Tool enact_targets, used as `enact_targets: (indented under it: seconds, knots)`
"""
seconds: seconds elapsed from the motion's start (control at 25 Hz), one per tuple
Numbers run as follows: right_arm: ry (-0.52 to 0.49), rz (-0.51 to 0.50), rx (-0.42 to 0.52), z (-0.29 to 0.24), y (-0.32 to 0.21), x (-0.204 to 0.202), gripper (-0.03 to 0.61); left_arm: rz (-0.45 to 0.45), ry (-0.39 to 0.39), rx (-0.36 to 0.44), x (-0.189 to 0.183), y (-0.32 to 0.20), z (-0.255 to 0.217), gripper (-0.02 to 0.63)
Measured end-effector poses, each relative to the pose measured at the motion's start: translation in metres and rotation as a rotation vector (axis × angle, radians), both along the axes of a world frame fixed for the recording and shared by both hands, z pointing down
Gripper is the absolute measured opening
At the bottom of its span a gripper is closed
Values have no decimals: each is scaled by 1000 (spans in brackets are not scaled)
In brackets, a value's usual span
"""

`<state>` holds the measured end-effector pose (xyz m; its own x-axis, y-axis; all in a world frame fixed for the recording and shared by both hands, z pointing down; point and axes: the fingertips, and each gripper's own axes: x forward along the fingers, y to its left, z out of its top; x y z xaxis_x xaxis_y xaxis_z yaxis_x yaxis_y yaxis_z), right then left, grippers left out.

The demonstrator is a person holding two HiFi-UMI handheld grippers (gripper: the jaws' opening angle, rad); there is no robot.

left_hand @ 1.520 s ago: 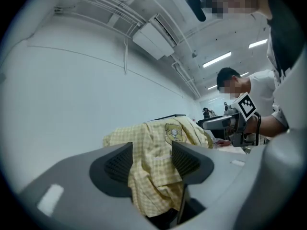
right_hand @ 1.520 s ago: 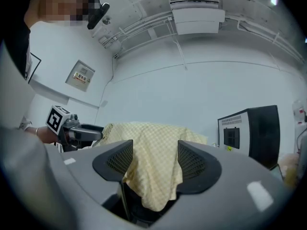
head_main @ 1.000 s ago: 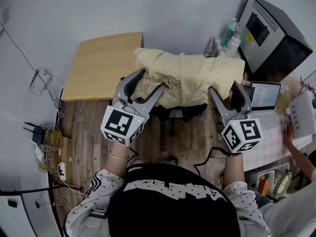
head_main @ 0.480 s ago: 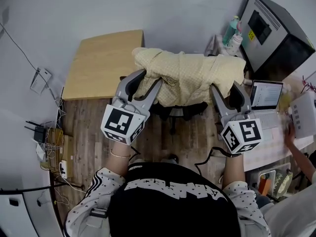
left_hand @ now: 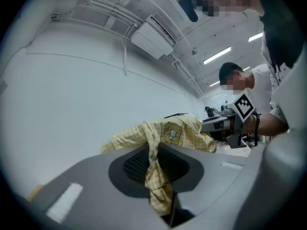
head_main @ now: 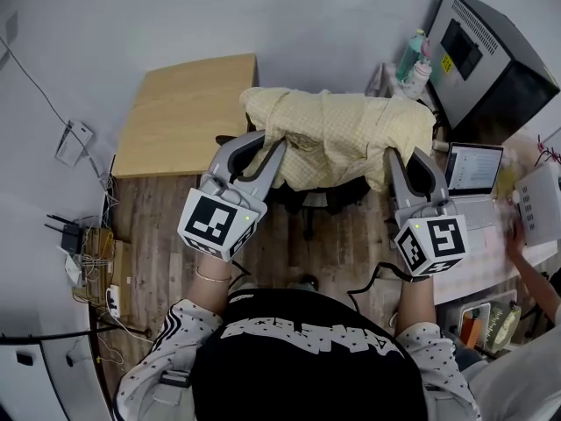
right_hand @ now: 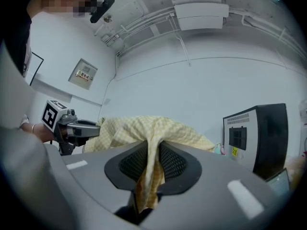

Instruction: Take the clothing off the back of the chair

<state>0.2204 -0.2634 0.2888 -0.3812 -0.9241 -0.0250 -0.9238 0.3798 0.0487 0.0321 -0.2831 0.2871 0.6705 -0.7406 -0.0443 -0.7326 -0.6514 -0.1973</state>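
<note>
Left claw (left_hand: 154, 150): nearly closed, jaws have just been closing in. The pads (left_hand: 136, 164) pinch a fold of the yellow checked garment (head_main: 342, 134), and cloth bunches between them and hangs out below. Right claw (right_hand: 152, 150): same, narrowed onto a pinched fold.

Left has the garment's 9 o'clock end, right has its 3 o'clock end. The garment is draped over the back of the black chair (head_main: 307, 202), at 12 o'clock from me. Wooden tabletop (head_main: 180, 112) at 11, laptop (head_main: 469, 169) at 2.

Handling: light, soft and limp with no stiffness, so it'll sag between the two grips. A thin single layer could slip off the pads. Best hold is a bunched fold near the top edge at each end. The chair back is hidden under the cloth. It probably lifts free, but I can't tell if anything is hooked.
</note>
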Motion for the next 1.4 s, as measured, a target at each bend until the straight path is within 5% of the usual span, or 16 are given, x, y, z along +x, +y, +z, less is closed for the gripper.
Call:
enact_targets:
  seconds: [1.4]
  knots:
    - [46,14,87,-45,27,-6,44,68,-12,114,0,32,-54,29]
